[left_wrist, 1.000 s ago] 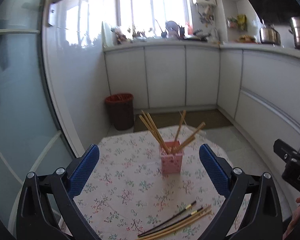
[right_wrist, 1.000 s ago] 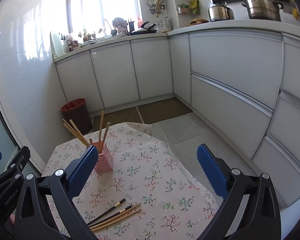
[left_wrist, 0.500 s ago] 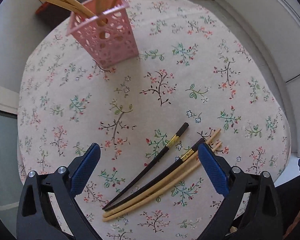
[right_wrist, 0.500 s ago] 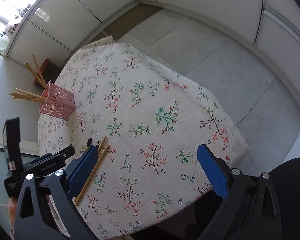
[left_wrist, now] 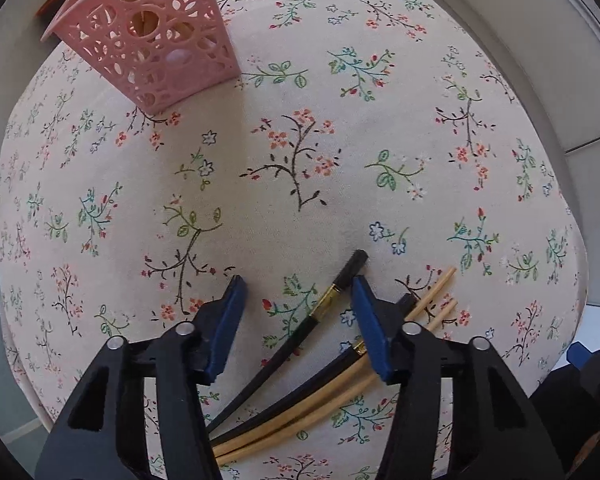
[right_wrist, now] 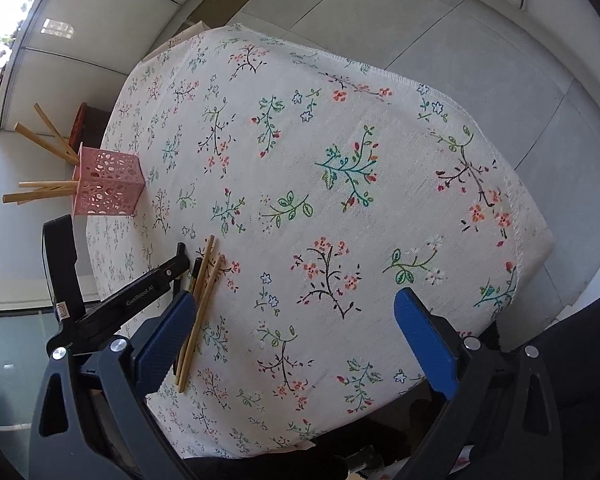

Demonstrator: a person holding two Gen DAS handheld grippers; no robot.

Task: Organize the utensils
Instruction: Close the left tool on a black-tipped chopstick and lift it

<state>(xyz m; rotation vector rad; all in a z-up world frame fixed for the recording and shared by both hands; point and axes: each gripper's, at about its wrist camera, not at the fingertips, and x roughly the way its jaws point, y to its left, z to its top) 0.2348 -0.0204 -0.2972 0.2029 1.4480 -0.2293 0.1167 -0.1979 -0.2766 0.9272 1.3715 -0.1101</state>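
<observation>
On the flowered tablecloth (left_wrist: 300, 168) lie two black chopsticks and two bamboo chopsticks (left_wrist: 432, 300) in a loose bundle. My left gripper (left_wrist: 297, 282) points straight down over them. Its jaws are closing, with the upper black chopstick (left_wrist: 328, 300) between the blue pads, which do not touch it. The second black chopstick (left_wrist: 300, 408) runs under the right finger. A pink perforated holder (left_wrist: 152, 40) with several bamboo chopsticks stands at the far left. In the right wrist view my right gripper (right_wrist: 296, 300) hangs wide open and empty over bare cloth, right of the chopstick bundle (right_wrist: 202, 304) and the holder (right_wrist: 108, 188).
The cloth's hem and table edge (right_wrist: 512, 184) drop to a grey tiled floor (right_wrist: 420, 20). A red bin (right_wrist: 86, 124) stands behind the table by white cabinets. A person's dark clothing (right_wrist: 580, 340) is at the near side.
Both grippers came down from a level view of the kitchen to look down on the table. The left gripper's jaws narrowed from wide open to either side of a black chopstick.
</observation>
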